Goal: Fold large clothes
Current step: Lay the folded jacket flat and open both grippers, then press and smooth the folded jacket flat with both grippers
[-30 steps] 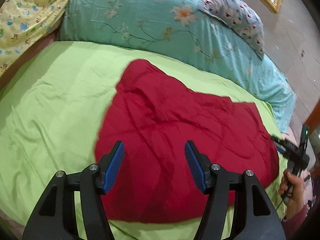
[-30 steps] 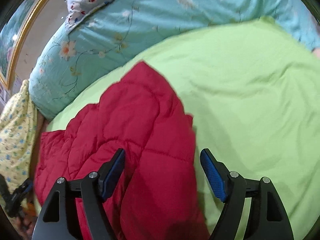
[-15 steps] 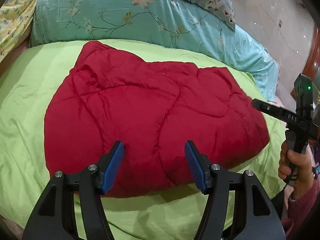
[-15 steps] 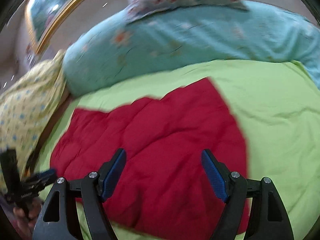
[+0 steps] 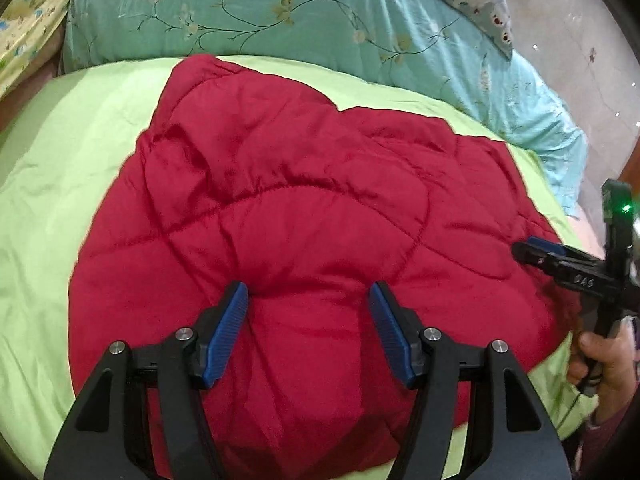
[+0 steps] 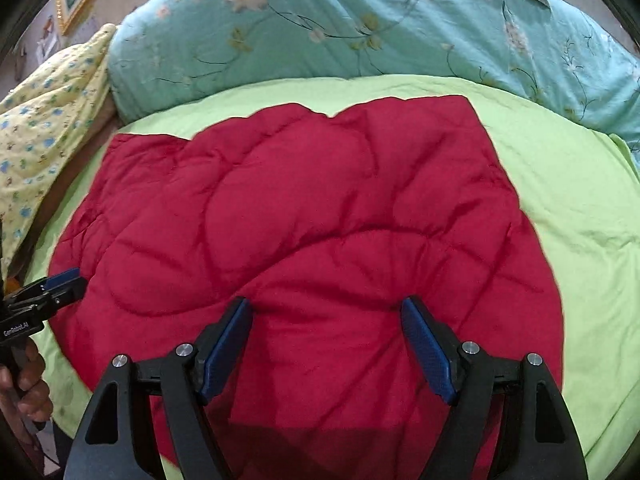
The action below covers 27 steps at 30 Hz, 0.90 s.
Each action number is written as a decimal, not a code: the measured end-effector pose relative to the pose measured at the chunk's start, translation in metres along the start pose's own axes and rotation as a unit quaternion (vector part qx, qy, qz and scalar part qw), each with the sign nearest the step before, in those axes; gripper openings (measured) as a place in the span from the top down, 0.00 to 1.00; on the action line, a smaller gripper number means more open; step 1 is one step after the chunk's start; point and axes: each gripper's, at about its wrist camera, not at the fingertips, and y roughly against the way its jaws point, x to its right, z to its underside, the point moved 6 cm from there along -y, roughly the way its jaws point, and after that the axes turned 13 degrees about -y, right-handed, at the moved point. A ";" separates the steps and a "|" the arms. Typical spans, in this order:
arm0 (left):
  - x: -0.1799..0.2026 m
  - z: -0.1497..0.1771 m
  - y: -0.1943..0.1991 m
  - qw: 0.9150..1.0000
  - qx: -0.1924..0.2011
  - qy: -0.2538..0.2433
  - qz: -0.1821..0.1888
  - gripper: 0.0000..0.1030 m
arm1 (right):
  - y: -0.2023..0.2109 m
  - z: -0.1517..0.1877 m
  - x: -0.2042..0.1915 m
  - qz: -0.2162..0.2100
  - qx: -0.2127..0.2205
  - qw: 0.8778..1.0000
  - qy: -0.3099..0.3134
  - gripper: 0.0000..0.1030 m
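1. A red quilted garment (image 5: 304,216) lies spread in a puffy heap on a lime-green sheet (image 5: 52,184), covering most of the middle of the bed in both wrist views.
2. The left gripper (image 5: 308,294) hovers over the garment's near portion, its blue pads (image 5: 228,332) standing well apart with nothing pinched between them; only red fabric shows in the gap.
3. The right gripper (image 6: 326,308) is likewise spread wide above the near part of the garment (image 6: 304,216), its pads clamping nothing.
4. From the left wrist view, the right gripper (image 5: 532,248) shows at the garment's right edge, its handle held by a hand (image 5: 600,360) with a dark red cuff below it.
5. From the right wrist view, the left gripper (image 6: 66,280) sits at the garment's left edge, gripped by a hand (image 6: 28,392).
6. A teal floral duvet (image 6: 360,28) is bunched along the far side of the sheet (image 6: 580,208), with a yellow patterned cloth (image 6: 44,128) to its left.
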 end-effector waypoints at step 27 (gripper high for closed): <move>-0.018 -0.019 -0.025 0.995 -0.026 0.035 -0.089 0.37 | -0.024 -0.028 0.031 -0.049 0.036 0.996 -0.063 0.25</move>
